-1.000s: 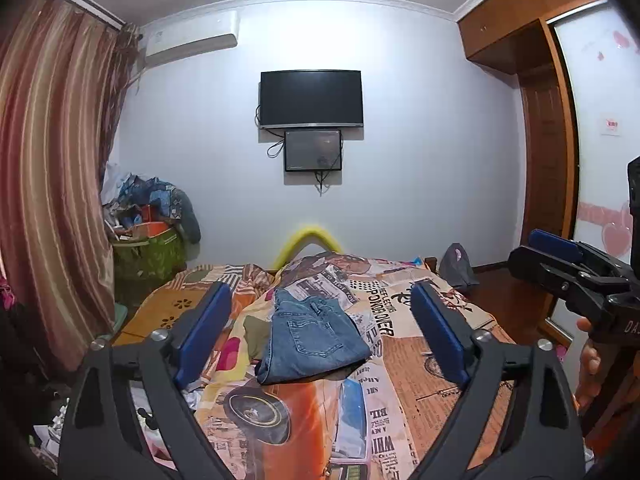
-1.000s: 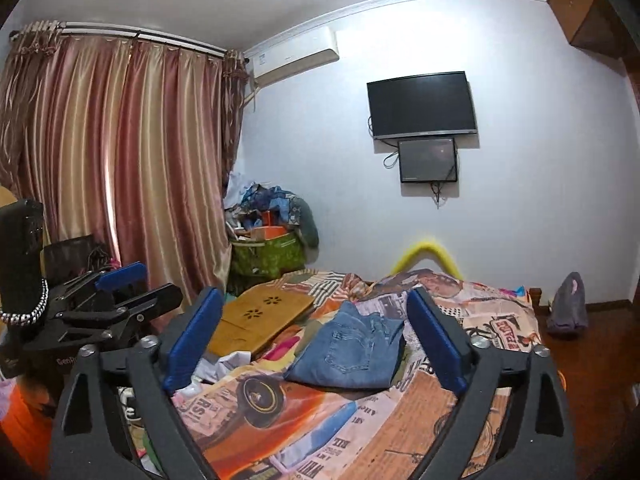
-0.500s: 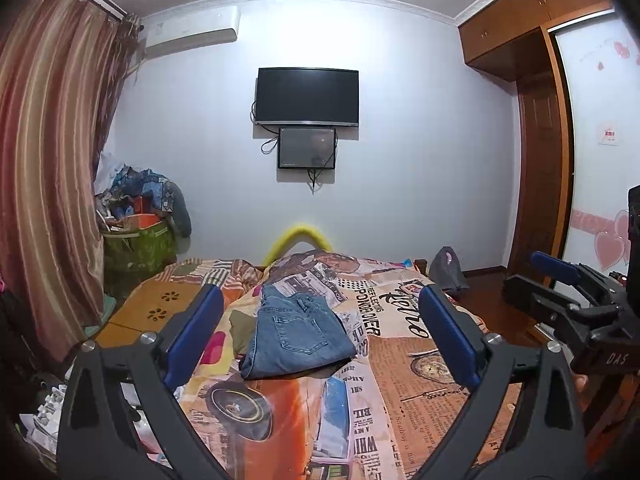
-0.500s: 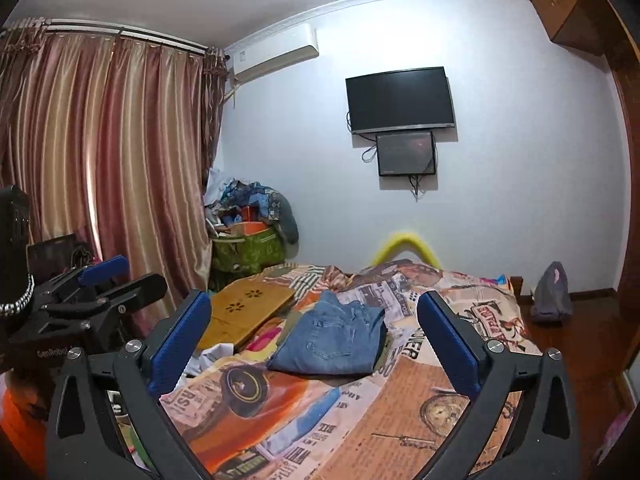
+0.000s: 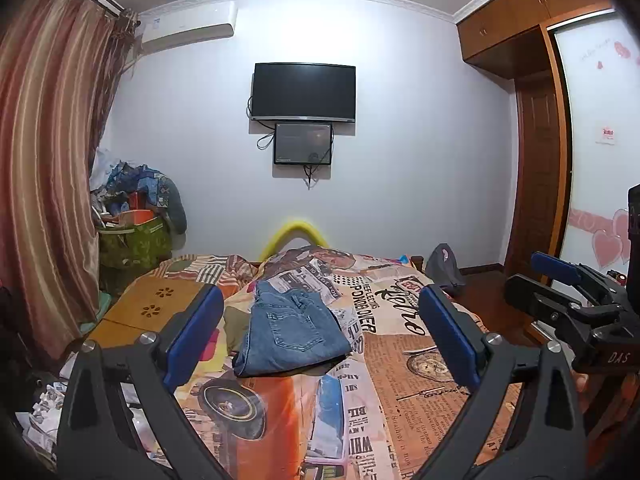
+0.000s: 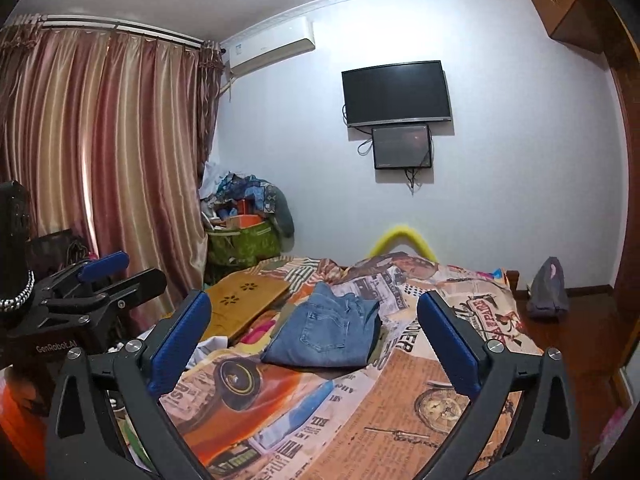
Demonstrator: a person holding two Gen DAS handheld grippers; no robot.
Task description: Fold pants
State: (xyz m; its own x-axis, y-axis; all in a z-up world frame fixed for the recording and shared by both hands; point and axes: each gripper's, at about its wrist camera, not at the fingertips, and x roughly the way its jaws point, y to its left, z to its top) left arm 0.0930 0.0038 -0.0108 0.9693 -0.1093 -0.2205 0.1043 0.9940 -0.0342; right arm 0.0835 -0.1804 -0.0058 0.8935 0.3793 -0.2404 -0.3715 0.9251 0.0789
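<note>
Blue denim pants (image 5: 290, 330) (image 6: 326, 330) lie folded into a compact rectangle on the bed, back pocket up. My left gripper (image 5: 320, 336) is held back from the bed, open, its blue pads wide apart with nothing between them. My right gripper (image 6: 314, 338) is likewise open and empty, well short of the pants. In the left wrist view the right gripper (image 5: 560, 280) shows at the right edge; in the right wrist view the left gripper (image 6: 104, 276) shows at the left edge.
The bed's printed orange cover (image 5: 400, 380) fills the foreground. A wooden lap desk (image 6: 244, 300) lies on the bed's left side. A heap of bags and clothes (image 6: 244, 224) stands by the curtain (image 6: 100, 160). A grey bag (image 6: 548, 288) sits on the floor at right.
Both grippers' views have drifted slightly and their pads stand a little wider apart than a second ago. The folded pants have not moved.
</note>
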